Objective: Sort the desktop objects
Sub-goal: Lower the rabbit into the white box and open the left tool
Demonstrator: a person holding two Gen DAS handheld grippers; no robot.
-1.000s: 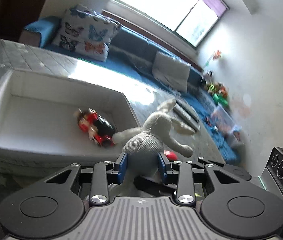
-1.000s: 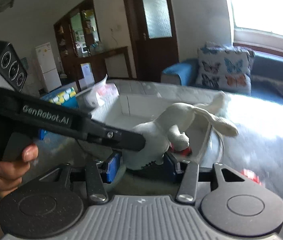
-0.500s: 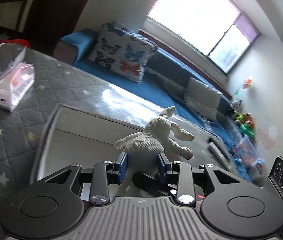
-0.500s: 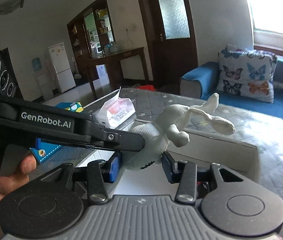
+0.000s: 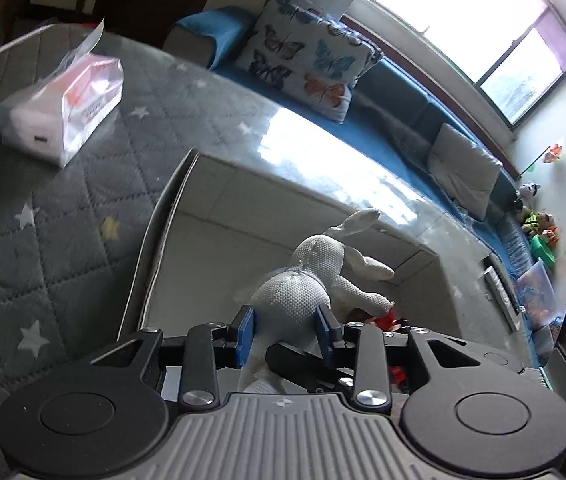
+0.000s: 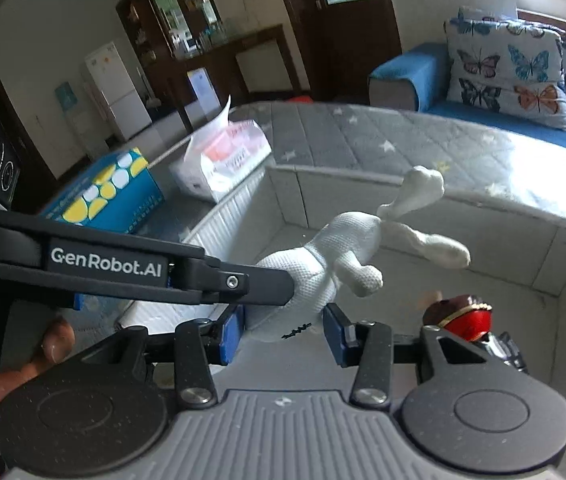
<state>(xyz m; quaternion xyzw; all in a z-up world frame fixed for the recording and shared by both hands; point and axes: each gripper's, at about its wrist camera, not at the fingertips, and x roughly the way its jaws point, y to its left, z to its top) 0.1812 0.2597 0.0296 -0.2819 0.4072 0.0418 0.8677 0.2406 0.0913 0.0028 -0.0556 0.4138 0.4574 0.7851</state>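
Now the left gripper (image 5: 286,328), fingers clamped on the white plush rabbit (image 5: 303,296), has dropped lower over the grey box (image 6: 423,196); right gripper (image 6: 283,334) fingers stay wide beside it.

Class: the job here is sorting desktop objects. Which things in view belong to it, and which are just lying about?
Job:
- white plush rabbit in left gripper
- red toy figure
- white bin

Lying about:
- tissue pack
- blue box
- butterfly cushion

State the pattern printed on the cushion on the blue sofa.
Butterflies in blue, orange and dark tones on a pale ground; the cushion shows best in the right wrist view.
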